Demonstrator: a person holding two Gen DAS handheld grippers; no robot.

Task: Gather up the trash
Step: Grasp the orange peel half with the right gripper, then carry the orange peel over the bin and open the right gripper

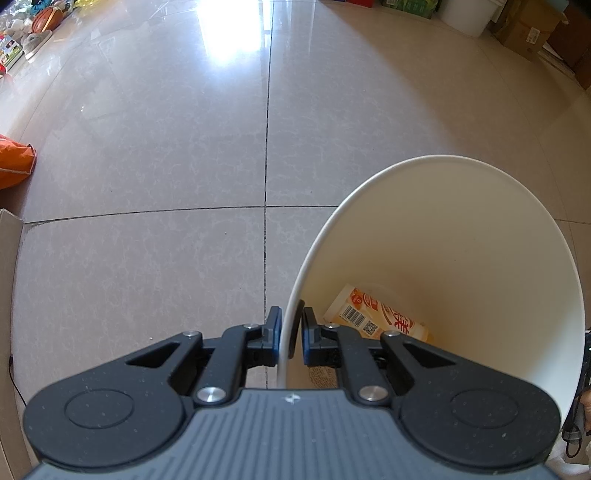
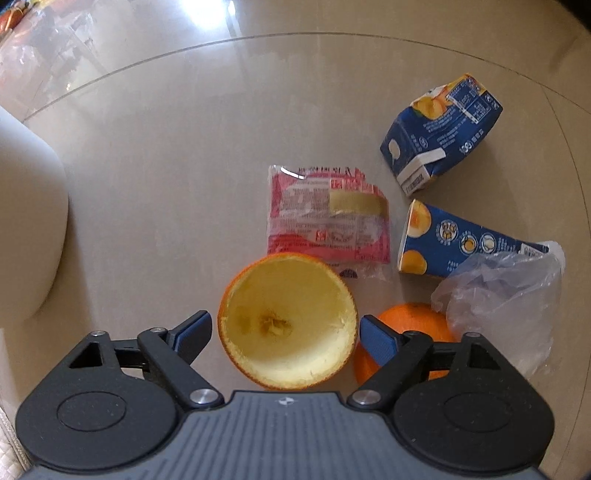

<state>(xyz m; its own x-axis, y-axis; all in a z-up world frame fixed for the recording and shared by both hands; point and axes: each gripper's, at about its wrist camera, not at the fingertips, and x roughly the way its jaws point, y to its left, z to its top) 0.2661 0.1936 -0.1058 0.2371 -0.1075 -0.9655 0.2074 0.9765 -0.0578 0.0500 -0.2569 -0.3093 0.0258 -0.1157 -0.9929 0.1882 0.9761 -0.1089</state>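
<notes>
In the left wrist view my left gripper is shut on the rim of a white trash bin, one finger outside the wall and one inside. An orange-and-white drink packet lies at the bin's bottom. In the right wrist view my right gripper points down over a glass table and stands open, with a hollow orange peel half lying cup-up between its fingers. A second peel half lies dome-up by the right finger. Beyond them are a red snack wrapper, two blue juice cartons and a clear plastic bag.
A pale rounded object stands at the table's left edge. The bin hangs over a tiled floor. An orange bag and a cardboard edge are at the left. Boxes, a white bucket and a basketball line the far walls.
</notes>
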